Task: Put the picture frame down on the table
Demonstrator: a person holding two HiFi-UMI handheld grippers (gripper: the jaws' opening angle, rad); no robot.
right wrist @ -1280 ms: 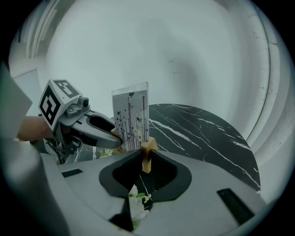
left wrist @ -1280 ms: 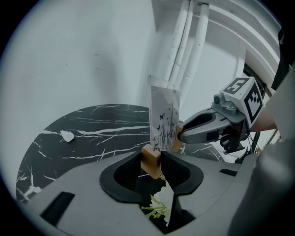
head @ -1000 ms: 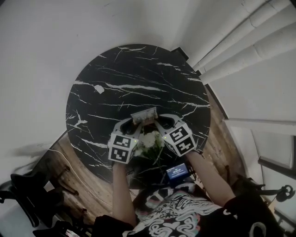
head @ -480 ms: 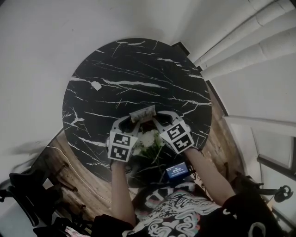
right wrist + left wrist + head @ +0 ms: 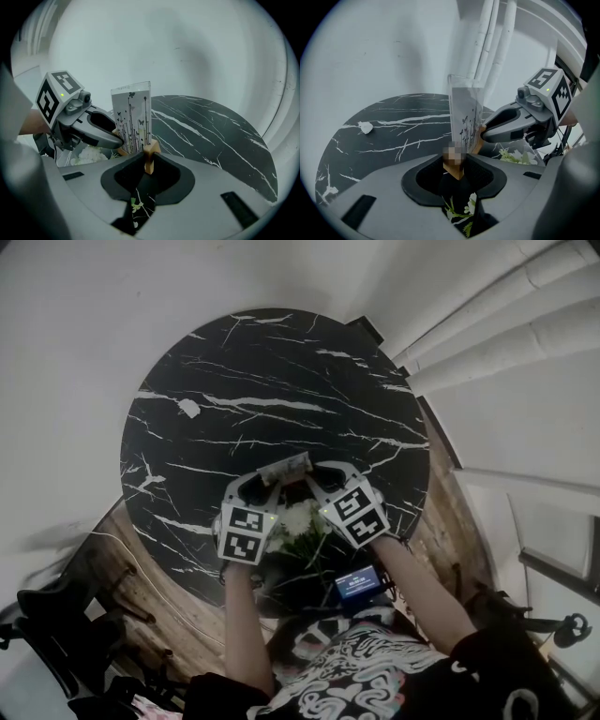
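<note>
Both my jaw pairs, left gripper (image 5: pixel 453 165) and right gripper (image 5: pixel 149 161), pinch the picture frame (image 5: pixel 132 117) by its base; uneven release could topple it on the marble table (image 5: pixel 281 371).

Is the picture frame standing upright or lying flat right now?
Upright: the picture frame rises vertically, its wooden base clamped at either end by the left gripper and right gripper.

Left gripper (image 5: pixel 265 480) and right gripper (image 5: pixel 317 480): I noted grey moulded shells with black jaw recesses, each bearing a white marker cube (image 5: pixel 244 533) printed with black squares. The person wore a black shirt (image 5: pixel 356 667) patterned with white swirls.
</note>
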